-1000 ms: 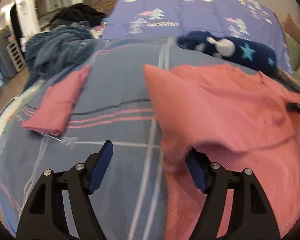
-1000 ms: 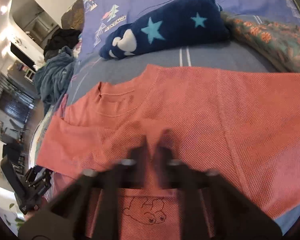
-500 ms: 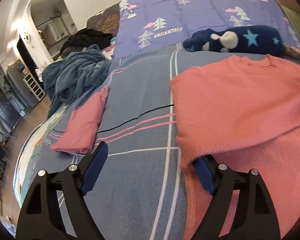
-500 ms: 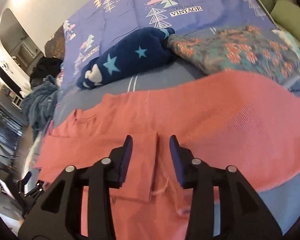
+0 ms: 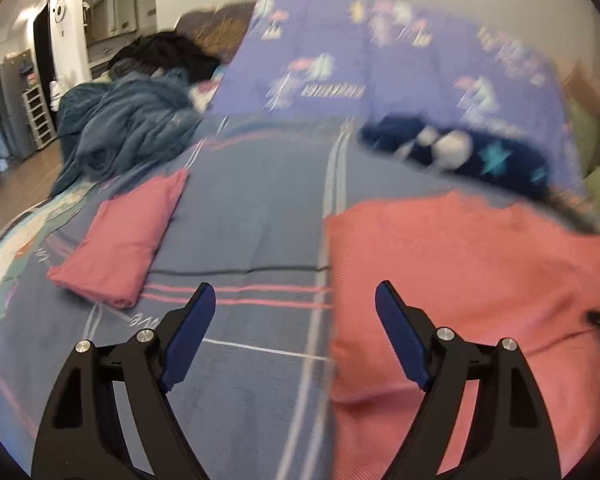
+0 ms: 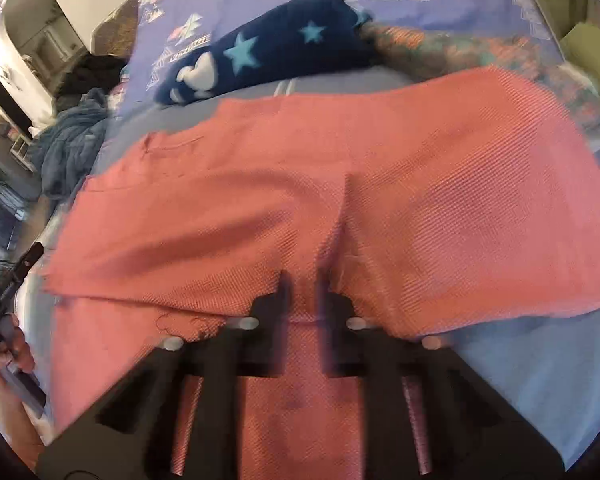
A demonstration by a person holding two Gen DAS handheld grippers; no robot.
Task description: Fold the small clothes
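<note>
left wrist view: we find the left claw (image 5: 294, 328) spread wide with nothing between its blue pads, held over the striped grey bed cover (image 5: 256, 208). the pink garment (image 5: 460, 280) lies flat on the bed to the right; its left edge runs under the right-hand pad, contact not clear. a folded pink piece (image 5: 124, 240) lies well apart to the left. a navy star-print item (image 5: 472, 156) and a heaped blue blanket (image 5: 128, 128) sit farther back.

right wrist view: we note the right claw (image 6: 302, 288) closing, its jaws nearly together, pinching a raised ridge of the pink garment (image 6: 380, 184) at its near edge. the frame is blurred. a hand (image 6: 4, 356) shows at the left edge.
</note>
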